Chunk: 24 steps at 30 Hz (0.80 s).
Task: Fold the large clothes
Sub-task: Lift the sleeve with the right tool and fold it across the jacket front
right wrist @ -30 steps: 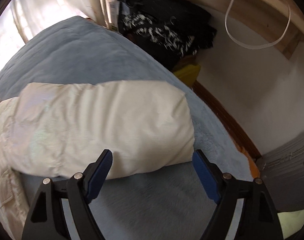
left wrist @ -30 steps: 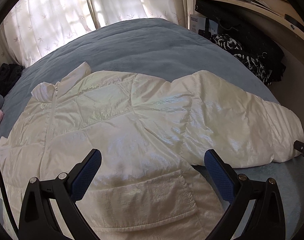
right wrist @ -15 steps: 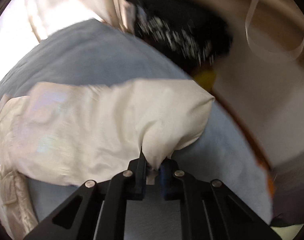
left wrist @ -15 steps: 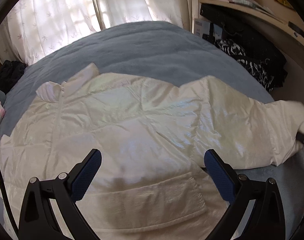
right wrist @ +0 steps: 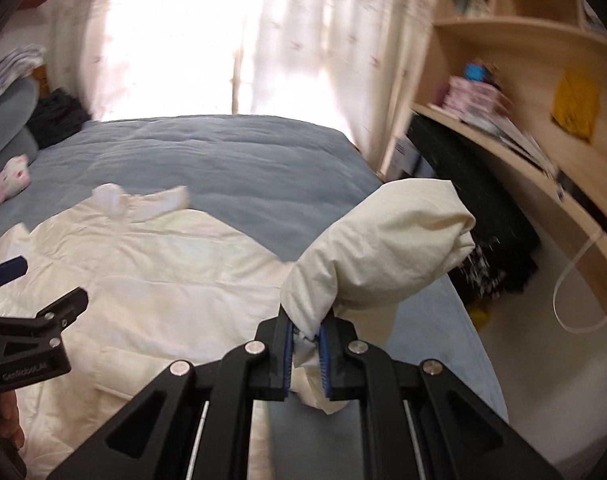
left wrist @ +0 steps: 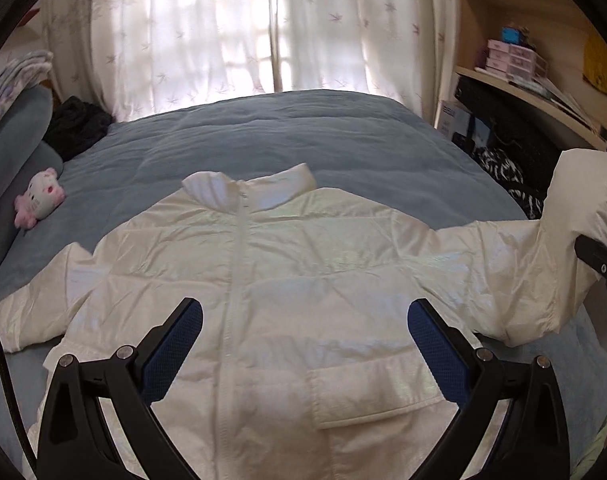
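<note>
- Glossy, quilted white jacket (left wrist: 263, 280) lies flat on the soft blue bedspread (left wrist: 303, 136).
- Right gripper (right wrist: 306, 354) pinches the puffy sleeve (right wrist: 383, 256), lifted.
- Left gripper (left wrist: 303, 344) gapes wide, empty.

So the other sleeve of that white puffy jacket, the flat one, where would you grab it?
At its cuff, the free end near the bed's edge. The white puffy jacket lies zipped and face up, that sleeve spread flat on the blue quilt, so the open left gripper would probably come from the outer side and pinch the cuff edge, as the right gripper has.
</note>
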Tool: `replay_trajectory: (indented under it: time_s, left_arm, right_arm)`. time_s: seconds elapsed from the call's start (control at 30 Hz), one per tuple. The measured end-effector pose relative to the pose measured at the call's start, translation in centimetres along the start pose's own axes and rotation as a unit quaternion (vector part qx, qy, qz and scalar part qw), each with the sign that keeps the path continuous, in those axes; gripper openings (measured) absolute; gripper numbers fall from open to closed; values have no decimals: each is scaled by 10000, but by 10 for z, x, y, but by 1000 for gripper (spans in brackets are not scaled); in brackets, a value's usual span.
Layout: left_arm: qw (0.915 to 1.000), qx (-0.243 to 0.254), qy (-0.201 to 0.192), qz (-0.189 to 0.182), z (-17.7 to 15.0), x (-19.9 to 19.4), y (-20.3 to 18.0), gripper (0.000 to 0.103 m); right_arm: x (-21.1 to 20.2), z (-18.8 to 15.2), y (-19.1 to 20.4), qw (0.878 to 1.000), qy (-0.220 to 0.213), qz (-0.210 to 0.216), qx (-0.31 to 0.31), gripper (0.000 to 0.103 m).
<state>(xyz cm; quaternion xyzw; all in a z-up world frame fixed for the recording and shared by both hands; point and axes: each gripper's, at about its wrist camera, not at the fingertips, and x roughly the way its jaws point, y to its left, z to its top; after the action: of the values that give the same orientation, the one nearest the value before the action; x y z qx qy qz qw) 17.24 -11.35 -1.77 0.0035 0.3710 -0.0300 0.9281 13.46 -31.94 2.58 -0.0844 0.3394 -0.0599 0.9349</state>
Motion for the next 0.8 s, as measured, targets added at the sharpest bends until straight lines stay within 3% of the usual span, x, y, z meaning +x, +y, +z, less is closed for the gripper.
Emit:
replay_trajectory:
  time_s: [0.33,0.8]
  left_arm:
    - [9991,-371,116,142,-13,1,53,102]
    - [9936,-913,466,480,-39,27,122,102]
  right_arm:
    - [-5,10,72,9979,-40,297,-568,10]
    - [41,-1,180,9891,287,976,-1060,11]
